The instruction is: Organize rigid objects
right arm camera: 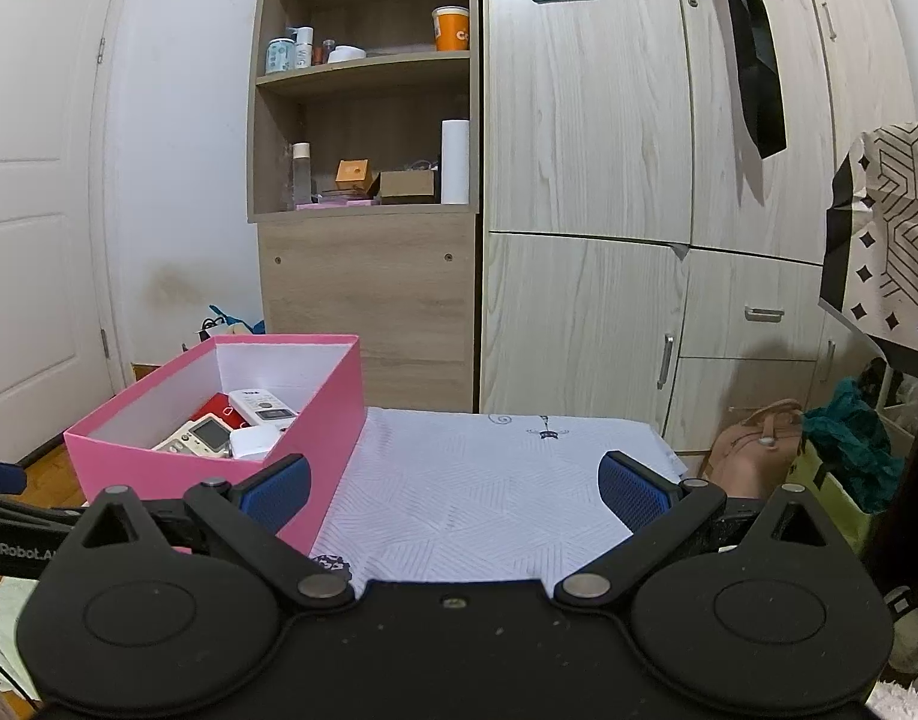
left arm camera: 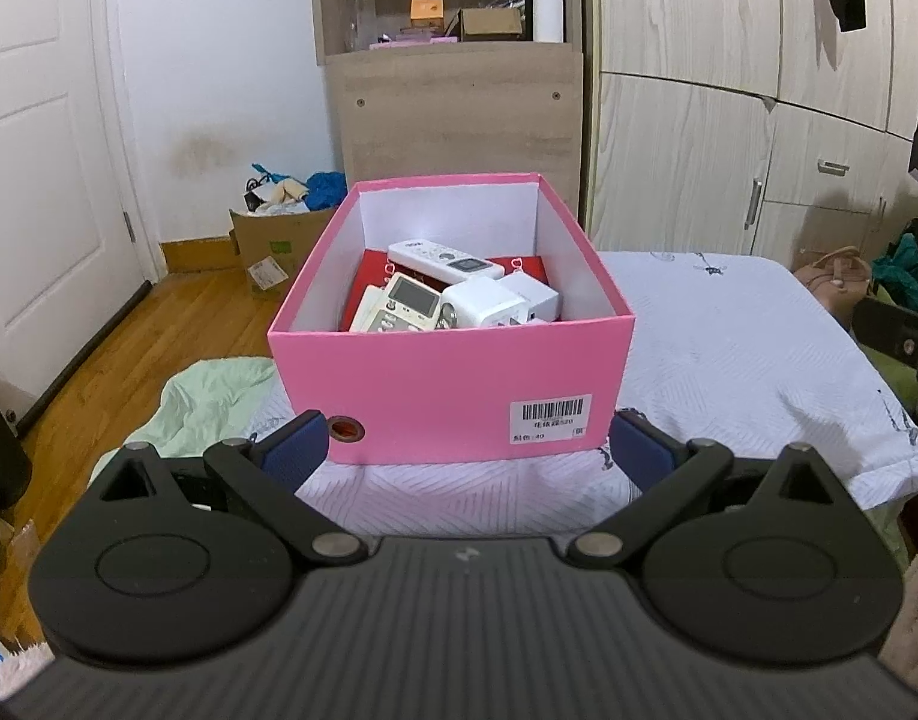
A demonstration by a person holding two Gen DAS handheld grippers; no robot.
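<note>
Currently: pink cardboard box (left arm camera: 453, 384) holding white remotes (left arm camera: 444, 258), both grippers (left arm camera: 468, 456) (right arm camera: 453, 495) wide open, empty. Risk, judged: a careless nudge slides the box off the bed (left arm camera: 729, 360).

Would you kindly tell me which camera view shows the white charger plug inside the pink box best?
The left wrist view: it looks down into the pink box, showing the charger plug beside the remotes. The right wrist view shows only its top behind the box wall.

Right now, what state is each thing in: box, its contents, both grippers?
pink box: lid off, upright on the white cloth
white remote: lying inside the box
beige remote: inside, beside the white adapter
left gripper: open, empty
right gripper: open, empty
</note>
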